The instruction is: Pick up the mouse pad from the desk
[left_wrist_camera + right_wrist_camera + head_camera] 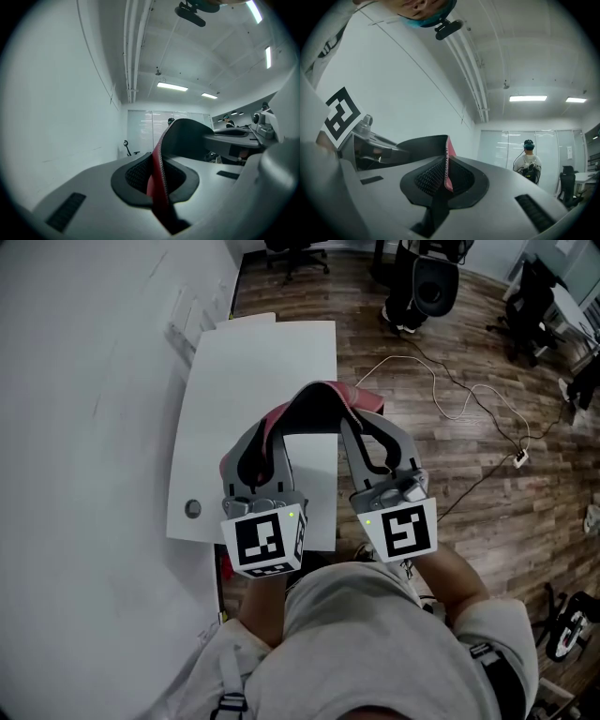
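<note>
The mouse pad (317, 397), black on one face and red on the other, hangs bent in an arch above the white desk (253, 362). My left gripper (270, 432) is shut on its left end and my right gripper (361, 427) is shut on its right end. In the left gripper view the pad's stitched edge (161, 187) stands pinched between the jaws of the left gripper (157, 185), and the pad curves over to the right gripper (234, 138). In the right gripper view the pad (446, 164) is clamped by the right gripper (445, 177), with the left gripper (370, 145) beyond.
A round cable hole (192, 509) sits near the desk's front left corner. A white wall (84, 381) runs along the left. On the wooden floor to the right lie a white cable (441, 381) and office chairs (530, 306). A person (528, 164) stands far off.
</note>
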Available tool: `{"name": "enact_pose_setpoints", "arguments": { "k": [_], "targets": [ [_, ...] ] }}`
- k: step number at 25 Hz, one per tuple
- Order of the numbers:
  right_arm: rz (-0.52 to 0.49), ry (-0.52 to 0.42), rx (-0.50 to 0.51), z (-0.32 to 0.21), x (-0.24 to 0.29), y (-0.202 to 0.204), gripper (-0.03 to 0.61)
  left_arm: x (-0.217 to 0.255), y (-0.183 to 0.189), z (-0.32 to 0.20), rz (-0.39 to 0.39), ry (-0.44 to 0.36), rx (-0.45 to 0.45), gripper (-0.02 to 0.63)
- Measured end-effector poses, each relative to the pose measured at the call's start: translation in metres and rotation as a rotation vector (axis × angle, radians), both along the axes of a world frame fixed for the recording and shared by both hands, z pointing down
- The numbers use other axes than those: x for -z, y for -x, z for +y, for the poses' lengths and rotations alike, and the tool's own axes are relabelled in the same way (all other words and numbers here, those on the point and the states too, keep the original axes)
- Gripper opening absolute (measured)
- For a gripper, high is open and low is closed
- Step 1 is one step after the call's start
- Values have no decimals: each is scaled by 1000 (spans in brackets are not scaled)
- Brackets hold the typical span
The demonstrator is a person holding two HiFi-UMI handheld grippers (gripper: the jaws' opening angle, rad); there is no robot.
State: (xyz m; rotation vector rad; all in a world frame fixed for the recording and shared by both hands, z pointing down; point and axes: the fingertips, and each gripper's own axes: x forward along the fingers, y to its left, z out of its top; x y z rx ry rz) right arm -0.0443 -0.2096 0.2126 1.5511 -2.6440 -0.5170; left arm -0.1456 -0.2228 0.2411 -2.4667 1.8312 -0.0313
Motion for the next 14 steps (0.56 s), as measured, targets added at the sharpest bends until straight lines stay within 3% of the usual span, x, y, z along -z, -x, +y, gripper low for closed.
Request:
{"name": "enact_pose_setpoints", "arguments": {
  "k": [14],
  "targets": [
    [-4, 4, -23, 15, -7, -29, 51, -11, -28, 16, -6, 21, -14, 28]
  ]
}}
